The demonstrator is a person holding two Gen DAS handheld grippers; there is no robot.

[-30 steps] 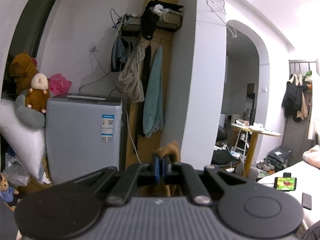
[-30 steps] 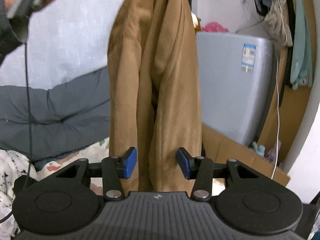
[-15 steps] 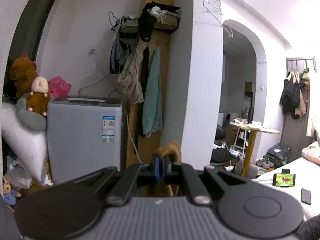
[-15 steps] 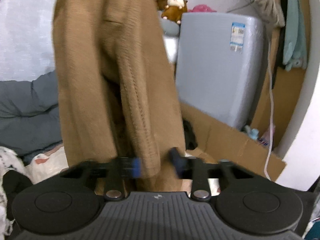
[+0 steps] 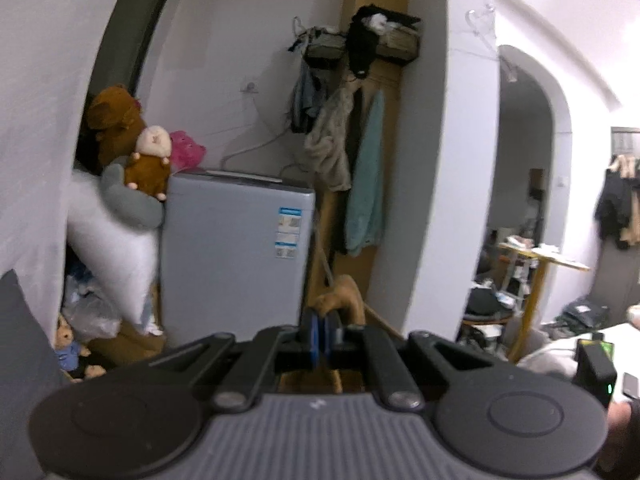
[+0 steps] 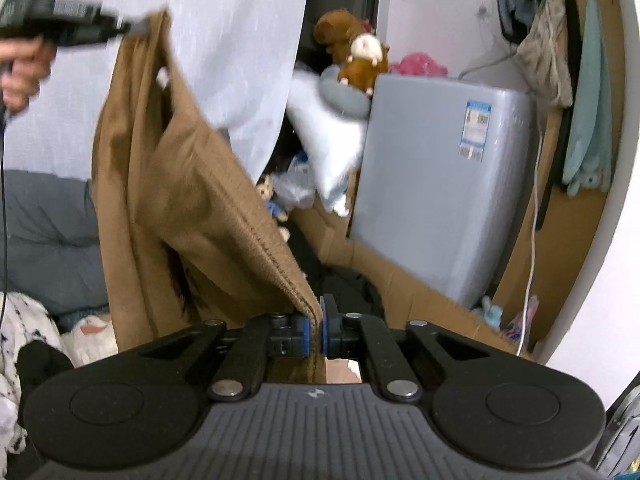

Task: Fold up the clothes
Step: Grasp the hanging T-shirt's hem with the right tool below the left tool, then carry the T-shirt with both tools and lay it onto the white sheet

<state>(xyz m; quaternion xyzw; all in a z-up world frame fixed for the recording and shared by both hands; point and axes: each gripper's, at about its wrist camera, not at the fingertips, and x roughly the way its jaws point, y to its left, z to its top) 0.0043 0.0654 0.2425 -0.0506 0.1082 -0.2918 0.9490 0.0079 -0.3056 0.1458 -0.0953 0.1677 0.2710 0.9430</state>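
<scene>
we've got the brown garment (image 6: pixel 168 200) up in the air, held at two points. left gripper (image 5: pixel 320 340) has its blue pads pressed together with a bunch of the brown cloth pinched between them; in the right wrist view it sits high at the upper left, gripping a top corner. right gripper (image 6: pixel 314 330) is clamped on a stitched hem edge lower down, cloth visibly sandwiched between its pads.

the garment hangs between the two grips as a slanted sheet, with a loose fold drooping below. it's above the bed (image 6: pixel 44 216), not lying on it. no neat fold lines visible, no flat stack anywhere in view.

our read: the piece is grasped and partly spread, but not folded. what looks left is to pull it taut or lay it flat, then make the folds. can't tell what kind of garment it is; motion blur hides the details. washing machine (image 6: pixel 436 184) and cardboard (image 6: pixel 420 296) sit behind, clear of the cloth.
</scene>
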